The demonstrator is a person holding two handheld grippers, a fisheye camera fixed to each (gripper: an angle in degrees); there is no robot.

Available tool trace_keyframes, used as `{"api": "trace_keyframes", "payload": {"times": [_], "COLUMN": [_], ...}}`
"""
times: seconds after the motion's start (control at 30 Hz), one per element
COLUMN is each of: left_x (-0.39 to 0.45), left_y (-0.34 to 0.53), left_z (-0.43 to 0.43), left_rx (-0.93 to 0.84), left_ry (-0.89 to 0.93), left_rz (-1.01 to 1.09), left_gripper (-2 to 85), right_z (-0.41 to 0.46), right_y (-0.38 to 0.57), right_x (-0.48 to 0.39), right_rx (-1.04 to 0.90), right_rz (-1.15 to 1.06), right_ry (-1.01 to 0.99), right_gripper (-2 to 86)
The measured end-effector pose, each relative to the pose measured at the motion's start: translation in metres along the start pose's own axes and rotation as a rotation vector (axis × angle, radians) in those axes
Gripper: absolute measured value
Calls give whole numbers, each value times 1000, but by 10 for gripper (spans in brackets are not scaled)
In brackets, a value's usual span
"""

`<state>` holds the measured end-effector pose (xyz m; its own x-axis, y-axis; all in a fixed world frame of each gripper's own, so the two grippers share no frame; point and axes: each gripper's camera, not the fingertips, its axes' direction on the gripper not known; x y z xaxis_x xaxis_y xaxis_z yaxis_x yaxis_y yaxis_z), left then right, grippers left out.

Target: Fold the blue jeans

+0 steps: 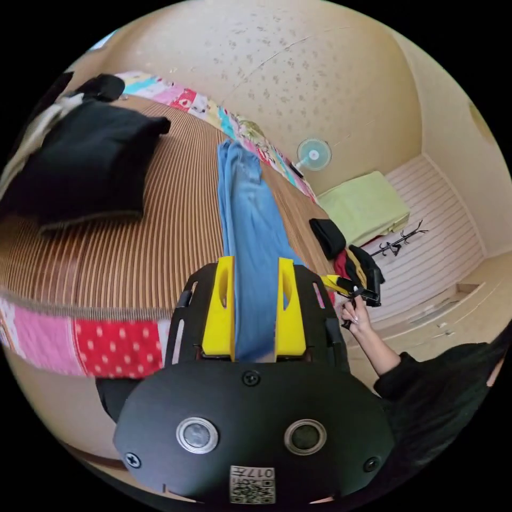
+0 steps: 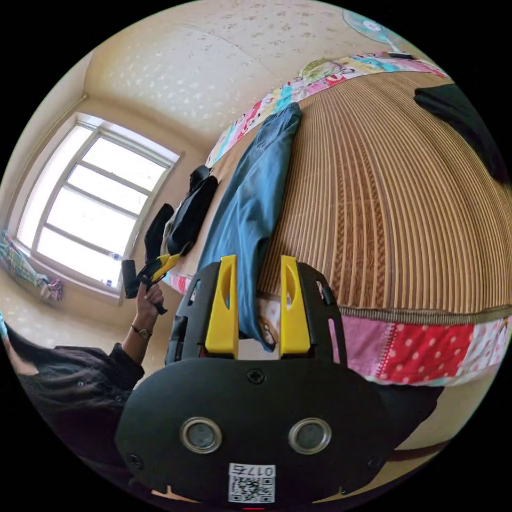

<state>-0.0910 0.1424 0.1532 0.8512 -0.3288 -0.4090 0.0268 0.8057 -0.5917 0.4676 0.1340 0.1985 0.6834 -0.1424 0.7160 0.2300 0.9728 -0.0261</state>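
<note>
We see the blue jeans (image 1: 250, 213) stretched as one long narrow strip across the bed's striped mat (image 1: 160, 224), their near end reaching over the patchwork bed edge (image 1: 117, 346). The lengthwise fold looks done, we judge; the crosswise folds are left. Our left tongs (image 1: 255, 306) are spread, with the denim running between the yellow jaws, neither pressing it. Our right tongs (image 2: 258, 306) are spread too, at the hanging end. A black cushion (image 1: 85, 165) lies well apart.
</note>
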Motion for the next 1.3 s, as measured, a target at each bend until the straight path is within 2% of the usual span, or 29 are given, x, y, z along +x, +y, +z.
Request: {"api": "trace_keyframes", "payload": {"times": [0.17,0.3,0.37,0.47,0.6,0.7,0.77,0.9,0.97,1.03,1.1,1.3], "left_x": [-9,-2,-2,-7,-45,-65,-63,-55,-61,-66,-57,16], "left_y": [-14,28,46,64,66,62,59,57,60,66,69,63], "left_z": [55,51,48,45,42,37,32,21,17,-5,-29,-130], "left_rx": [-62,18,24,-2,-67,-121,-144,-170,-175,-140,-113,84], "left_ry": [-89,-178,-136,-126,92,175,144,99,184,285,357,740], "left_rz": [-40,-51,-71,-137,-280,-319,-269,-188,-200,-219,-168,89], "left_gripper": [157,116,109,51,7,-2,-4,-5,-6,-6,-7,-7], "right_z": [29,35,37,27,17,-5,-17,-10,-13,-36,-63,-191], "right_y": [-31,-3,13,33,25,26,29,24,21,25,33,34], "right_x": [13,12,16,35,51,51,50,32,32,36,31,-49], "right_rx": [-4,10,1,76,31,33,47,-68,-82,-28,19,146], "right_rz": [55,81,91,173,200,193,195,87,110,136,119,-215], "right_ry": [44,-65,-156,-325,-552,-507,-436,-342,-348,-526,-621,-919], "right_gripper": [132,83,72,67,101,110,99,54,42,33,29,24]}}
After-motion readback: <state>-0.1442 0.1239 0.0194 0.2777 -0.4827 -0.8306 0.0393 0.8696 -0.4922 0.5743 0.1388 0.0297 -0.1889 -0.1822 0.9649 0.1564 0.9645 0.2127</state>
